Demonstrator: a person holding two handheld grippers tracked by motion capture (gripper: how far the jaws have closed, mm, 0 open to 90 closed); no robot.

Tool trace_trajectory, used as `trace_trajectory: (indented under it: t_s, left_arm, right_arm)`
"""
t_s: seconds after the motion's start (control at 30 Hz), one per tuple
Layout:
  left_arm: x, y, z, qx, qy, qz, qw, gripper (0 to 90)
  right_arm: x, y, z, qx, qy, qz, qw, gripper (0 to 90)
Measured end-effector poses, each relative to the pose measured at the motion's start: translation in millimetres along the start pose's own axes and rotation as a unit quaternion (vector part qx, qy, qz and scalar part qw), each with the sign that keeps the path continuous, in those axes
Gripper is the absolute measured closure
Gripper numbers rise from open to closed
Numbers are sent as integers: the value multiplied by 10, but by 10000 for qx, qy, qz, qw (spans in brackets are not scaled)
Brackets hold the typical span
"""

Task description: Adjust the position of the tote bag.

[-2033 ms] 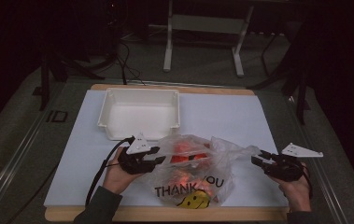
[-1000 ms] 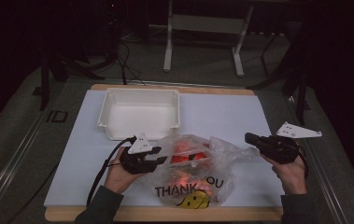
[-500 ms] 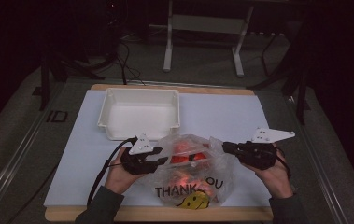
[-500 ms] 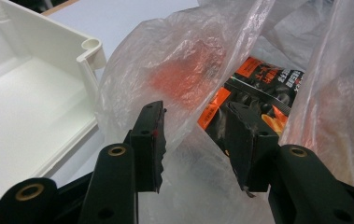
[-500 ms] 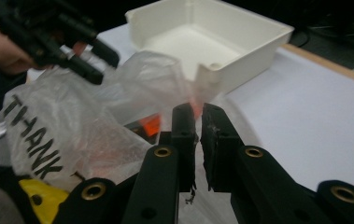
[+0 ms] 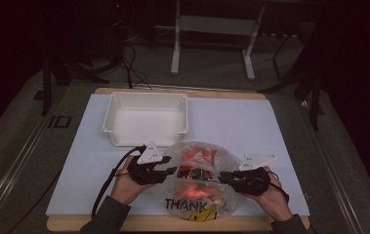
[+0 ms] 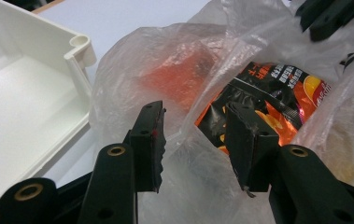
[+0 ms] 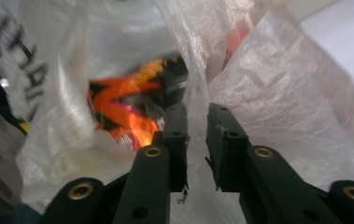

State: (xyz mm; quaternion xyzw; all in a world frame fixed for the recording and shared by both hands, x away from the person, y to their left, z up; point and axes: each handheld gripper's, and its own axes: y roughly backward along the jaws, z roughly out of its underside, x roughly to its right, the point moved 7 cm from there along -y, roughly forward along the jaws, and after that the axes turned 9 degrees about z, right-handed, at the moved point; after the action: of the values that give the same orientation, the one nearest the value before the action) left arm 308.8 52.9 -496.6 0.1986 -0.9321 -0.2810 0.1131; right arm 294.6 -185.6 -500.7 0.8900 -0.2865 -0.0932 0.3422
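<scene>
On the surface point(image 6: 270, 126), the bag point(image 6: 197, 187) lies at 6 o'clock, near the person's edge. The tray point(image 6: 146, 119) sits beyond it toward 11 o'clock, just apart from it. Snack packets point(image 7: 277, 93) lie inside the bag. The left tool point(image 6: 165, 171) is at the bag's 9 o'clock side, the right tool point(image 6: 224, 176) at its 3 o'clock side.

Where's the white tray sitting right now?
In the high view the white tray sits on the white mat, left of centre on the far side, just beyond the plastic bag and the left gripper.
</scene>
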Motion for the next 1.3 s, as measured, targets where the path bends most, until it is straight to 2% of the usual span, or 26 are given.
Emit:
trace_trajectory:
  t_s: [0.13,0.17,0.2,0.3,0.33,0.37,0.4,0.43,0.53,0.57,0.63,0.77,0.87,1.0,1.1,1.17,1.3]
  left_arm:
    - [34,-15,-3,-15,-31,29,10000,576]
    - [34,-15,-3,-15,-31,29,10000,576]
    - [51,-21,-11,-17,-55,40,10000,575]
    - [57,-22,-14,-21,-63,45,10000,574]
    - [74,-32,-23,-15,-81,59,9999,573]
    - [79,-36,-25,-24,-90,70,9999,573]
    - [88,-42,-27,-41,-104,83,9999,573]
    - [94,-47,-27,-41,-107,91,9999,573]
    - [112,-56,-22,-66,-129,111,9998,573]
    - [124,-59,-20,-81,-129,119,9998,573]
    - [153,-66,-15,-83,-121,150,9998,568]
    - [242,-116,32,-169,-175,231,9994,555]
    - [296,-187,100,-328,-210,285,9988,542]
    - [321,-274,193,-496,-169,326,9981,519]
    - [336,-329,263,-624,-131,371,9973,495]
    - [355,-367,320,-730,-149,387,9965,474]
    - [360,-402,440,-1012,-206,293,9942,482]
  right_arm:
    - [-29,28,-25,122,-29,61,9999,639]
    - [-29,28,-25,122,-29,61,9999,639]
    - [-38,68,-89,222,-14,111,9997,608]
    - [-48,108,-158,323,-5,123,9994,604]
    - [-65,155,-250,461,37,96,9989,665]
    - [-65,155,-250,461,37,96,9989,665]
    - [-93,180,-321,559,95,-9,9984,756]
    - [-110,183,-349,592,121,-65,9981,797]
    - [-134,177,-371,619,143,-149,9979,821]
    - [-212,120,-376,573,216,-332,9976,840]
    - [-273,27,-327,409,313,-387,9979,832]
    - [-279,-192,-122,-256,418,-303,9983,696]
    - [-241,-275,-15,-545,500,25,9973,592]
    - [-221,-247,27,-642,487,161,9966,467]
    - [-181,-233,81,-738,376,253,9962,418]
    - [-165,-226,131,-770,282,233,9964,387]
    - [-161,-205,231,-819,161,249,9962,361]
